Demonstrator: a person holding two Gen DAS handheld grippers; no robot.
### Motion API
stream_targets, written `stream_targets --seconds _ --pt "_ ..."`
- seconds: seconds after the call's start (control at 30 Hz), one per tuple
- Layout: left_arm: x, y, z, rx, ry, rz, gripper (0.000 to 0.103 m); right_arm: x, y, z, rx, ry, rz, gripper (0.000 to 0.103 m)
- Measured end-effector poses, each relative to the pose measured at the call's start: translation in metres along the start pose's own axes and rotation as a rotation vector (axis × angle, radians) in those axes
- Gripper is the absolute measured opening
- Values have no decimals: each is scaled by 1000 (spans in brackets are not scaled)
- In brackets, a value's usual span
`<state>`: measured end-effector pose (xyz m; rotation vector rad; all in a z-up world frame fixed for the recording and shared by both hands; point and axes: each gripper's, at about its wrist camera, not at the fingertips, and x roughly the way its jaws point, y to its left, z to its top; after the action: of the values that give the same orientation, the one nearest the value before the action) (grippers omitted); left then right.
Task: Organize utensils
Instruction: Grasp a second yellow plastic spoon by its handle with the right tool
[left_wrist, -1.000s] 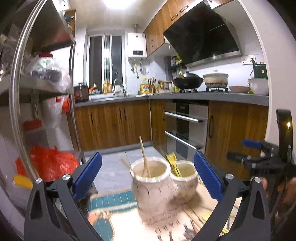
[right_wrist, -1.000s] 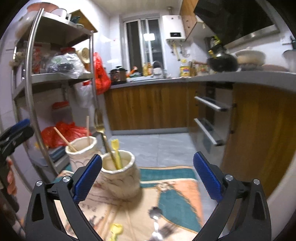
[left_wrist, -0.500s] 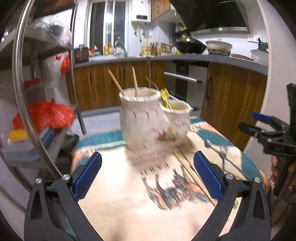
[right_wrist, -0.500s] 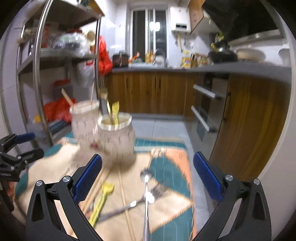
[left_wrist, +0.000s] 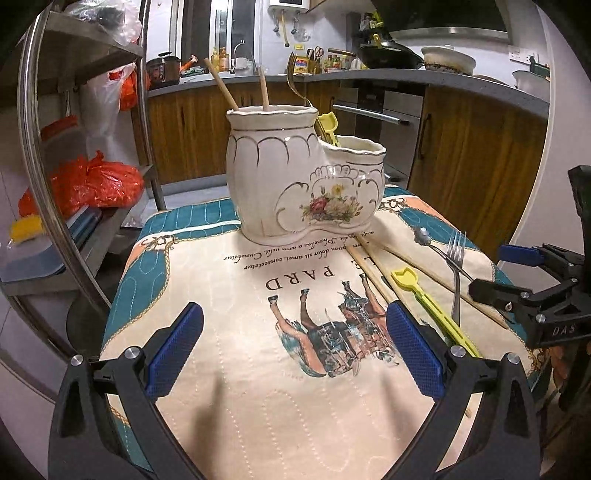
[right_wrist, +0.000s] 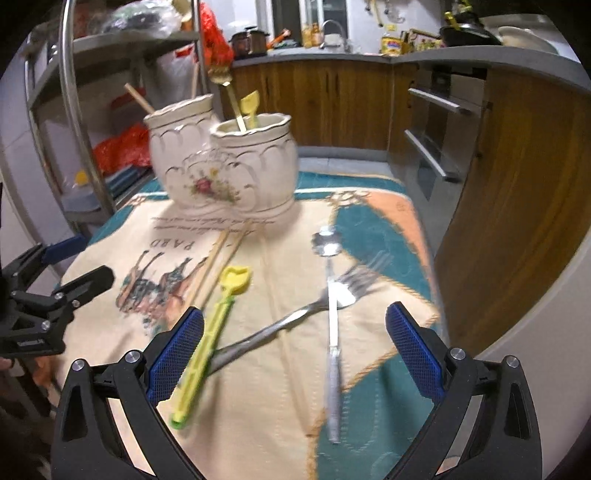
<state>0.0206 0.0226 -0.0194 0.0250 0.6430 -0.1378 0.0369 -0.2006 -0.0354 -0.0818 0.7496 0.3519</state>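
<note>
A white ceramic two-pot holder (left_wrist: 303, 184) (right_wrist: 221, 166) stands at the far side of the table mat. Its tall pot holds two chopsticks (left_wrist: 225, 88); its short pot holds a gold fork (right_wrist: 225, 88) and a yellow utensil (right_wrist: 249, 107). Loose on the mat lie a yellow utensil (right_wrist: 207, 343) (left_wrist: 432, 295), a silver fork (right_wrist: 295, 317) (left_wrist: 456, 258), a spoon (right_wrist: 330, 314) and two chopsticks (right_wrist: 218, 258) (left_wrist: 373, 269). My left gripper (left_wrist: 295, 347) (right_wrist: 74, 264) hovers open over the mat's near left. My right gripper (right_wrist: 295, 347) (left_wrist: 498, 271) hangs open just above the loose fork and spoon.
A patterned mat (left_wrist: 258, 387) covers the small table. A steel shelf rack (left_wrist: 37, 155) with red bags stands close on the left. Wooden kitchen cabinets (right_wrist: 517, 184) and an oven lie beyond the table's right and far edges.
Both grippers have dropped and tilted down toward the table. The mat and the loose utensils now fill the views; the holder appears closer. Both stay open.
</note>
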Motion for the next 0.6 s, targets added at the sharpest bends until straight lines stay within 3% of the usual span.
stream_targets --seconds 0.13,0.2,0.27,0.37,0.6 --pt "2 5 -2 -18 9 -9 98 7 12 3 -14 31 33 95" --pt "3 8 -3 -36 14 -25 98 11 19 4 -26 50 49 88" --pt "4 9 -3 -40 14 -34 98 15 26 5 -45 70 49 71" --pt "4 9 -3 -41 17 -39 98 20 34 5 -69 99 47 56" --pt "4 11 -3 -54 18 -43 98 28 46 2 -115 159 50 33"
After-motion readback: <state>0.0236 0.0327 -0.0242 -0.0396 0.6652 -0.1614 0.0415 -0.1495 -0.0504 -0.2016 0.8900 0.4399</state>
